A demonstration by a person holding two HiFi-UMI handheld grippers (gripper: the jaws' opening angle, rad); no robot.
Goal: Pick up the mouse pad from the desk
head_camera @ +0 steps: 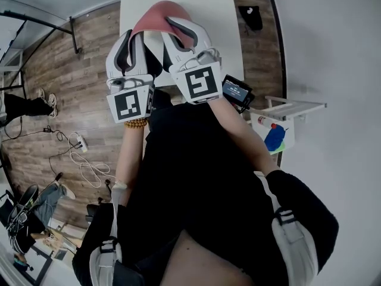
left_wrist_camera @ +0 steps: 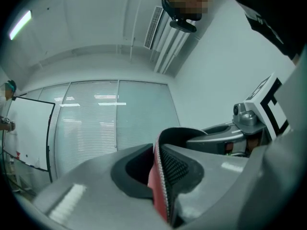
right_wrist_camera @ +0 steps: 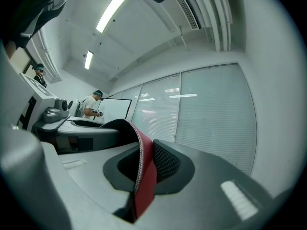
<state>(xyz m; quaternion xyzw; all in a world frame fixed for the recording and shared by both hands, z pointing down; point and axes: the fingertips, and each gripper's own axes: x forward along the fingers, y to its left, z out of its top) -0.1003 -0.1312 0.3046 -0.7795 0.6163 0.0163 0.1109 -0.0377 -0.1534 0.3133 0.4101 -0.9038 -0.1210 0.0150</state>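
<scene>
The mouse pad (head_camera: 159, 15) is red on one face with a black textured underside. It hangs bowed between my two grippers, lifted above the white desk (head_camera: 220, 16). My left gripper (head_camera: 136, 40) is shut on one edge of it; the left gripper view shows the mouse pad (left_wrist_camera: 158, 188) pinched between the jaws. My right gripper (head_camera: 177, 34) is shut on the other edge, and in the right gripper view the mouse pad (right_wrist_camera: 145, 176) stands clamped edge-on. Both grippers point upward, side by side and close together.
The white desk runs away ahead. A small black device (head_camera: 236, 90) sits by its near right corner. A white shelf (head_camera: 292, 107) stands at the right. Cables and a power strip (head_camera: 80, 143) lie on the wood floor at left. A person (right_wrist_camera: 92, 104) stands far off.
</scene>
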